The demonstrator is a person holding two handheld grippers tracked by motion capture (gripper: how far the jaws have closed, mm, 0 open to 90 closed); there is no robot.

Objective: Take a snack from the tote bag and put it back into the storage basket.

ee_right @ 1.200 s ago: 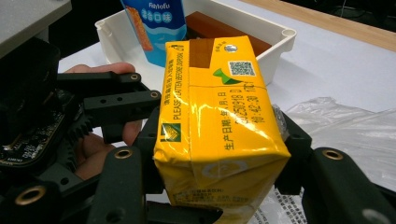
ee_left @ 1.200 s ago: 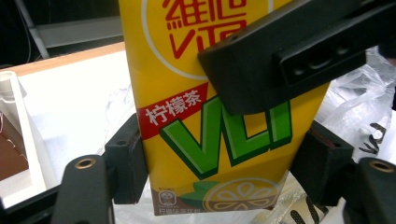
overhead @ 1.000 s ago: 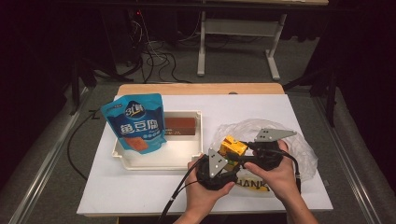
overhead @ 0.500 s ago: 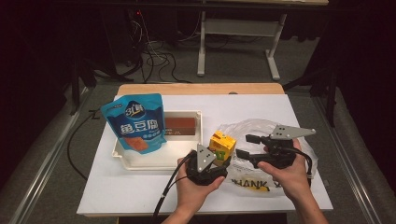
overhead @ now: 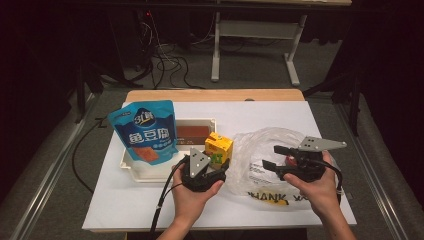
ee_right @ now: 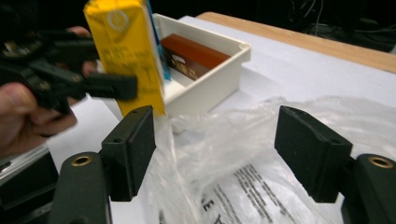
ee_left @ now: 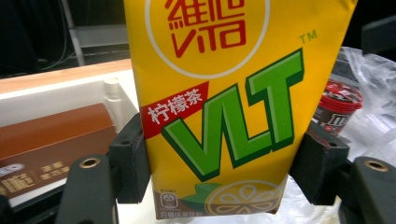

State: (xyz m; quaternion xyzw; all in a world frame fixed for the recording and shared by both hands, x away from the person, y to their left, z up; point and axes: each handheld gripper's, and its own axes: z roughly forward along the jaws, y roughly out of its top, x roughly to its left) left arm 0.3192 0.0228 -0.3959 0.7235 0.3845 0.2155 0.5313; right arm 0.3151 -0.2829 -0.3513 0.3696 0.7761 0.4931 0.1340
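Observation:
A yellow lemon tea carton [overhead: 219,148] [ee_left: 219,102] [ee_right: 127,51] is held upright above the table, between the white tray [overhead: 150,172] and a clear plastic bag [overhead: 260,160] [ee_right: 261,154]. My left gripper [overhead: 214,165] [ee_left: 224,163] is shut on the carton's sides. My right gripper [overhead: 270,157] [ee_right: 217,149] is open over the bag, with nothing between its jaws. A red-lidded cup [ee_left: 337,105] sits inside the bag.
The white tray [ee_right: 219,74] holds a blue snack pouch [overhead: 146,131] leaning at its left and a brown box [overhead: 192,132] [ee_right: 194,53] [ee_left: 51,140] at its back. A white sheet [overhead: 260,115] covers the table. A cable [overhead: 162,200] trails from the left gripper.
The left gripper has carried the carton left and away from the bag, toward the tray. The right gripper has drawn back to the right over the bag.

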